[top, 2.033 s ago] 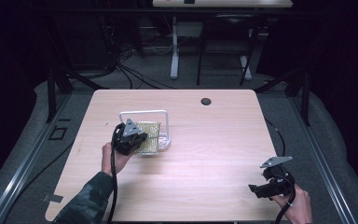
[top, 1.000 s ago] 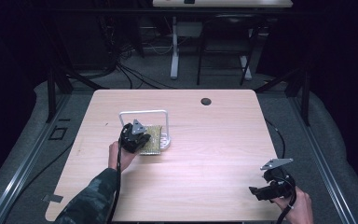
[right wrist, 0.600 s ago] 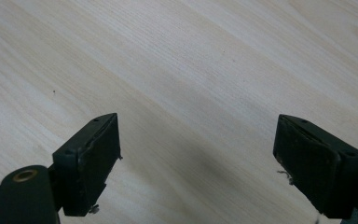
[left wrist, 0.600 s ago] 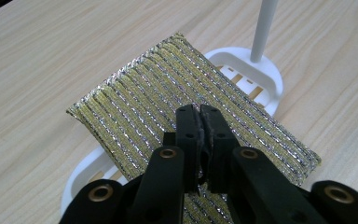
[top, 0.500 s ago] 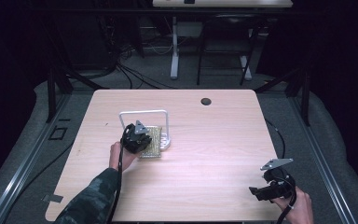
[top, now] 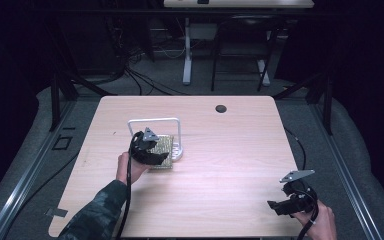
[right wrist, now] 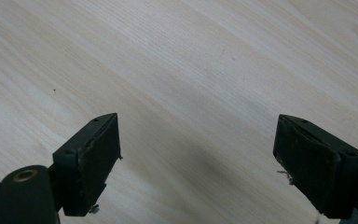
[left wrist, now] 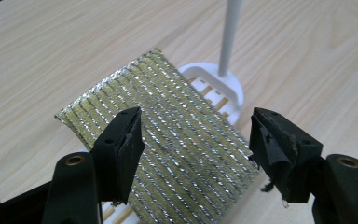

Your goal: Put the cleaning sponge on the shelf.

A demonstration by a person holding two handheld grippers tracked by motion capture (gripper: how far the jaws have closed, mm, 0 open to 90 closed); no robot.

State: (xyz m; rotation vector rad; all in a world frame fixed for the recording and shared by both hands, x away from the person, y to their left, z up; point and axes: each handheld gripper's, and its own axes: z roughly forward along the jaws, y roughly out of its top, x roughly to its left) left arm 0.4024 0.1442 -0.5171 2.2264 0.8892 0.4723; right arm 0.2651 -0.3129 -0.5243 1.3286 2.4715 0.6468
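Note:
A gold and silver striped scouring pad [left wrist: 168, 98] lies tilted across a white rack [left wrist: 214, 86] with a thin white hoop [top: 155, 121] at the table's left middle. My left gripper [left wrist: 196, 126] hovers just over the pad [top: 164, 145]. Its jaws have just been opening and now stand apart on either side of the pad without pressing it. In the high view the left gripper [top: 152, 150] covers the pad's near-left part. My right gripper [top: 279, 206] rests by the front right corner, open over bare wood [right wrist: 191, 70], with nothing between its jaws [right wrist: 198, 158].
The light wooden table [top: 230, 150] has a dark cable hole [top: 221, 108] near its far edge. Dark floor with cables and another desk's legs [top: 187, 55] lie beyond. Each gripper trails a cable toward the front edge.
The left hand shifted slightly right and nearer with the pad, settling it on the rack. The right hand has not moved.

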